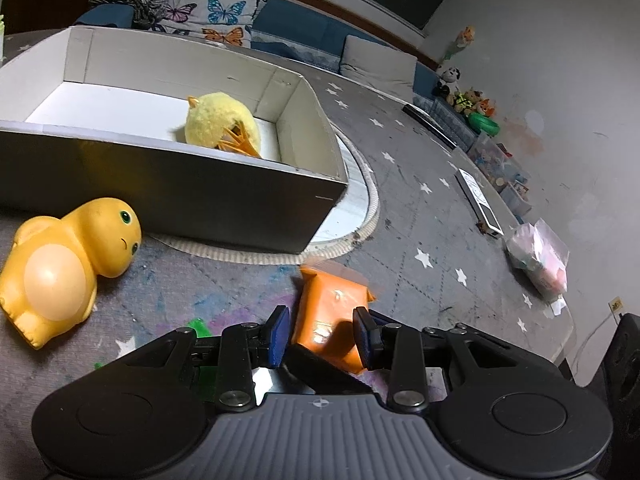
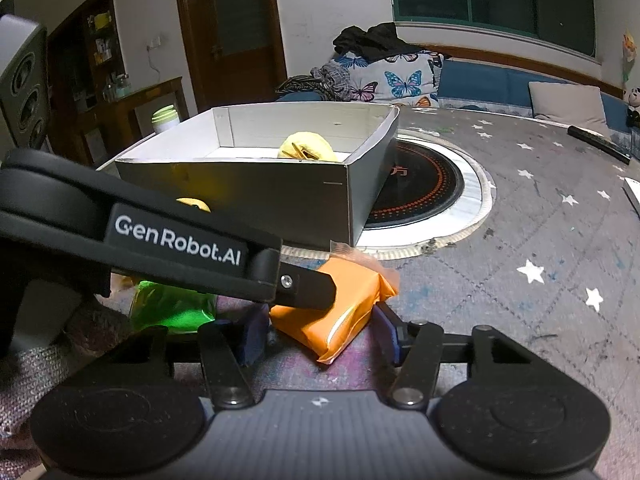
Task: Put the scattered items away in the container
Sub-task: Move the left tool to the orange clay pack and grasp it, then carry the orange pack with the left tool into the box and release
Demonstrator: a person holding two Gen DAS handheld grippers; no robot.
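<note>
An orange packet (image 1: pixel 332 312) lies on the grey star cloth between the blue pads of my left gripper (image 1: pixel 322 332), whose jaws stand close on either side of it. In the right wrist view the same packet (image 2: pixel 340 312) lies between the open fingers of my right gripper (image 2: pixel 320 334), with the left gripper's arm (image 2: pixel 180 240) crossing above it. The cardboard box (image 1: pixel 224 196) holds a fluffy yellow chick (image 1: pixel 222 124). A yellow rubber duck (image 1: pixel 68 260) lies left of the packet, outside the box. A green packet (image 2: pixel 172 304) lies left of the orange one.
A round hotplate with a white rim (image 2: pixel 460 200) sits partly under the box. A plastic bag (image 1: pixel 540 260), a white tablet-like board (image 1: pixel 478 200) and a black stick (image 2: pixel 596 142) lie on the far cloth. Sofa cushions (image 2: pixel 400 76) stand behind.
</note>
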